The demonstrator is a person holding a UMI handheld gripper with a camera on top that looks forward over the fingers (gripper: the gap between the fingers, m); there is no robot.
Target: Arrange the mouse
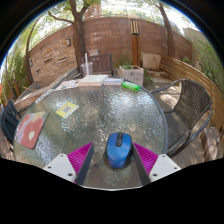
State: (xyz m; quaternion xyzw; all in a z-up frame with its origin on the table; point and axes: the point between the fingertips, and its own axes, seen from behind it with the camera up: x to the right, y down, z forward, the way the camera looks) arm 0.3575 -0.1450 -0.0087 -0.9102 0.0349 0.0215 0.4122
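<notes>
A blue computer mouse (118, 150) with a dark scroll wheel rests on a round glass table (150, 115). It stands between my two fingers, whose magenta pads (80, 158) flank it. A gap shows at each side of the mouse. My gripper (113, 160) is open around it, low over the table top.
On the table lie a pink and red mouse mat (31, 128) at the left, a yellow-green card (67, 108), a book (93, 81) and a green object (132, 87) at the far side. A metal chair (190, 105) stands at the right. A brick wall (110, 35) lies beyond.
</notes>
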